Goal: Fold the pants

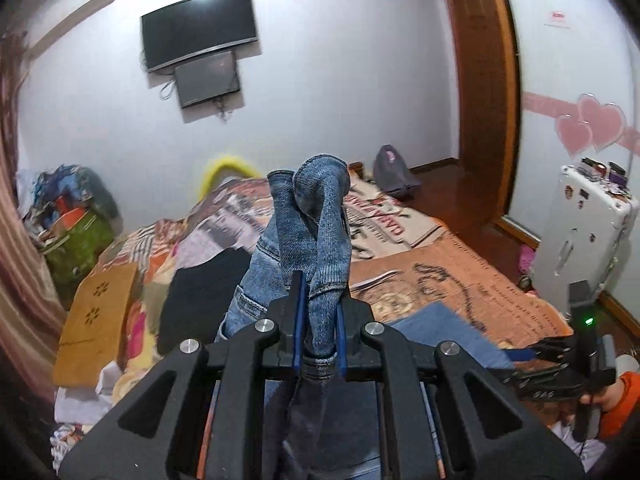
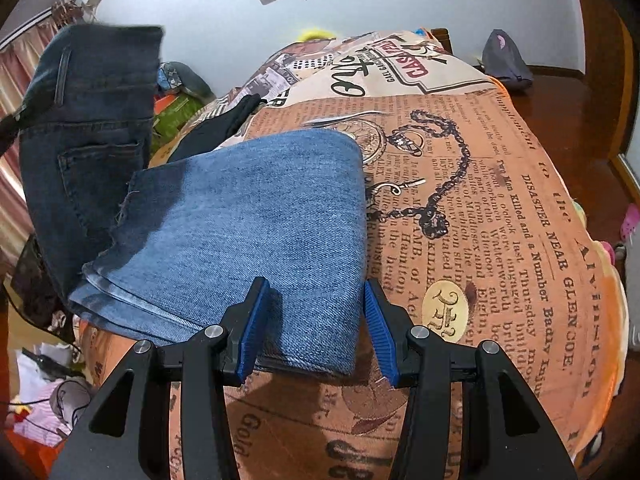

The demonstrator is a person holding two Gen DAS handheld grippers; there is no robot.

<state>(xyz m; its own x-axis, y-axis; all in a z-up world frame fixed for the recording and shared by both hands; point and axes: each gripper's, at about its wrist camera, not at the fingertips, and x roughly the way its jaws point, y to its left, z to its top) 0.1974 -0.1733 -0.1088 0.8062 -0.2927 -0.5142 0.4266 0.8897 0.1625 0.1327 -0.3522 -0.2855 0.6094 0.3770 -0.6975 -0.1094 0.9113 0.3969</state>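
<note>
A pair of blue jeans (image 2: 256,216) lies partly folded on the bed near its front edge. My left gripper (image 1: 318,300) is shut on a bunched part of the jeans (image 1: 320,216) and holds it up in the air; that lifted waist end with a back pocket hangs at the left of the right wrist view (image 2: 88,128). My right gripper (image 2: 316,320) is open, its blue pads on either side of the near edge of the folded leg, not closed on it. It also shows at the right of the left wrist view (image 1: 560,364).
The bed carries an orange newspaper-print blanket (image 2: 480,208). A black garment (image 1: 200,296) lies on the bed to the left. A pile of clothes (image 1: 68,216) stands by the far wall, a white suitcase (image 1: 580,232) at the right, a grey backpack (image 1: 392,172) on the wooden floor.
</note>
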